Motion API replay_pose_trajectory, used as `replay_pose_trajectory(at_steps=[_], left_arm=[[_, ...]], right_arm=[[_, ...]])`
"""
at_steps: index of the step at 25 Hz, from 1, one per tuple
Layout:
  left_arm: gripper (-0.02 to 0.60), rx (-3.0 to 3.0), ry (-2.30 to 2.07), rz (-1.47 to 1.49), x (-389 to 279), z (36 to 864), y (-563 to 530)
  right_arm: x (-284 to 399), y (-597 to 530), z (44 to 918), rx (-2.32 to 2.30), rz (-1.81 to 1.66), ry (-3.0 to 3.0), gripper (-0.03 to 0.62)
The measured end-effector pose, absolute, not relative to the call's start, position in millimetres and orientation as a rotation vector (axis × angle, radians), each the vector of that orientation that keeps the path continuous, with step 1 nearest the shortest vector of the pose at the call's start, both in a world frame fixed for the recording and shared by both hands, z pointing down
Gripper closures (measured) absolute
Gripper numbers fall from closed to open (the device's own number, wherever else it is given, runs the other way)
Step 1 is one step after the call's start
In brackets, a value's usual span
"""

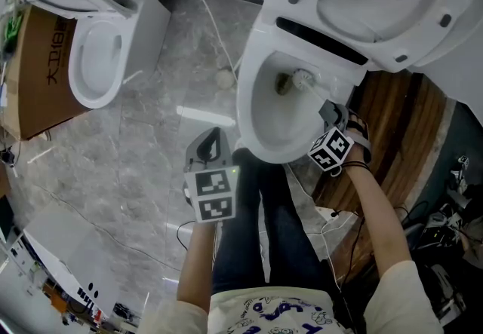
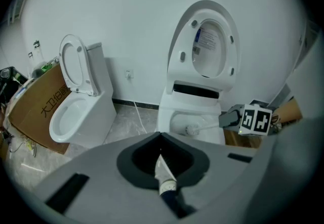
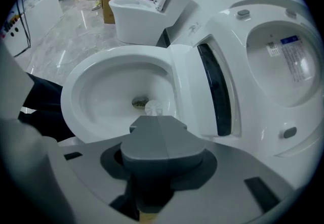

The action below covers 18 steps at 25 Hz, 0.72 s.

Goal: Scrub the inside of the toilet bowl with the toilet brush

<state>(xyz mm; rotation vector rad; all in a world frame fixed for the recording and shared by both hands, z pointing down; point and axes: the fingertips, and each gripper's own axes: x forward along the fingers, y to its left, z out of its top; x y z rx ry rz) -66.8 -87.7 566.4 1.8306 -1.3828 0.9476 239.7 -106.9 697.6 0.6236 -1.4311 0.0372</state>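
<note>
Brush [image 1: 303, 80] head sits deep in the bowl [image 1: 270, 123], beside the drain. Its handle runs out toward 4 o'clock into the right claw [image 1: 330, 111], which is clamped on it. The left claw [image 1: 210, 150], jaws together and empty, hangs over the floor [image 1: 151, 114] at the bowl's 7 o'clock.
</note>
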Motion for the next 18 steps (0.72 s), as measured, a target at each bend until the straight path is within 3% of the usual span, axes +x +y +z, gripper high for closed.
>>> replay_pose_trajectory(at_steps=[18], left_arm=[[0.580,1.837,-1.376,0.944,-64,565,-80]], right_arm=[[203,-26,699,0.694,0.369,-1.350,0.424]])
